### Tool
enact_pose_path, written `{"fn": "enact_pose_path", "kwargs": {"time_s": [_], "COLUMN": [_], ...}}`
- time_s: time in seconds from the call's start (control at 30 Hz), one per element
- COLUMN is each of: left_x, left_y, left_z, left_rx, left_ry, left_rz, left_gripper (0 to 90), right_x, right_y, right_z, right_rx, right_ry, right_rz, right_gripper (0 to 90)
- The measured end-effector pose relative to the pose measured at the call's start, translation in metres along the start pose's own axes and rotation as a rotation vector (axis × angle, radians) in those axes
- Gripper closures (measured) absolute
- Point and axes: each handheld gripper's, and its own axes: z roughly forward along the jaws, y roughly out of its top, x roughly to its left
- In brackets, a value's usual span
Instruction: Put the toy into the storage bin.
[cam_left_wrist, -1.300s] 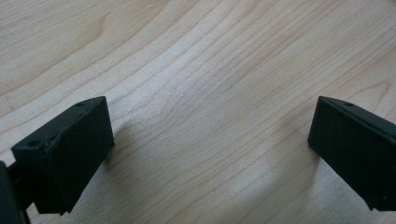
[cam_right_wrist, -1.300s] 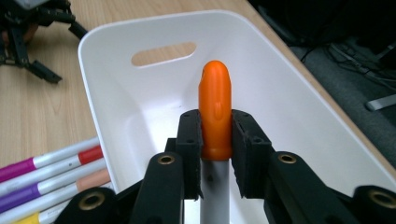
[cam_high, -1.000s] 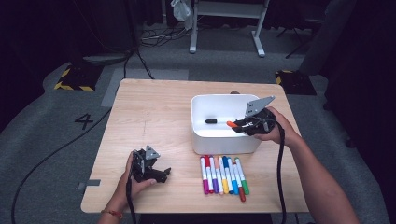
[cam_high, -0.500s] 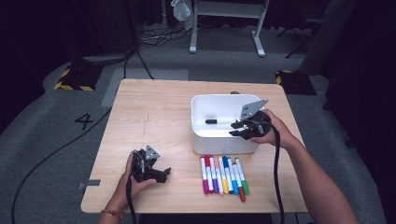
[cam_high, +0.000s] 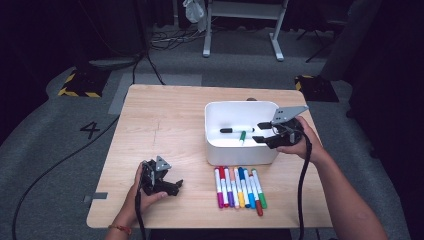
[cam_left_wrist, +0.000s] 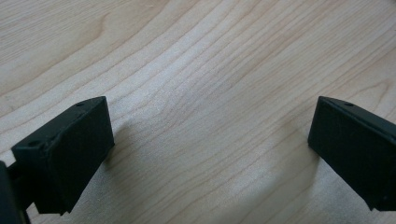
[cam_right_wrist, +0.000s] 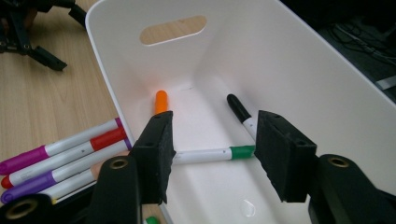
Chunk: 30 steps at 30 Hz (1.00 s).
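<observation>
Markers going into the white bin (cam_high: 239, 150) near the desk's right edge: three lie inside, nine (cam_high: 240, 187) wait along the front edge; right gripper (cam_right_wrist: 210, 149), jaws just opening, empty, over the bin; left gripper (cam_high: 159, 180) wide, idle.

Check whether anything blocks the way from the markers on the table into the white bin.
Only the bin's near wall stands between the row of markers and its inside; they must be lifted over it.
</observation>
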Motion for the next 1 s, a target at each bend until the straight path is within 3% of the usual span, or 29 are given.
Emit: {"fn": "enact_pose_path", "kwargs": {"time_s": [0.3, 0.57, 0.77, 1.0], "left_x": [0.000, 0.000, 0.000, 0.000], "left_y": [0.000, 0.000, 0.000, 0.000], "left_z": [0.000, 0.000, 0.000, 0.000], "left_rx": [0.000, 0.000, 0.000, 0.000], "left_ry": [-0.001, -0.001, -0.001, 0.000], "left_rz": [0.000, 0.000, 0.001, 0.001], "left_gripper": [0.2, 0.3, 0.2, 0.2], "right_x": [0.008, 0.032, 0.055, 0.079], "right_y": [-0.016, -0.042, -0.071, -0.109], "right_z": [-0.042, -0.061, -0.053, -0.025], "right_rx": [-0.098, -0.125, -0.106, -0.036], "right_ry": [-0.109, -0.127, -0.108, -0.048], "right_rz": [0.069, 0.080, 0.093, 0.133], "right_gripper": [38.8, 37.3, 36.0, 34.9]}}
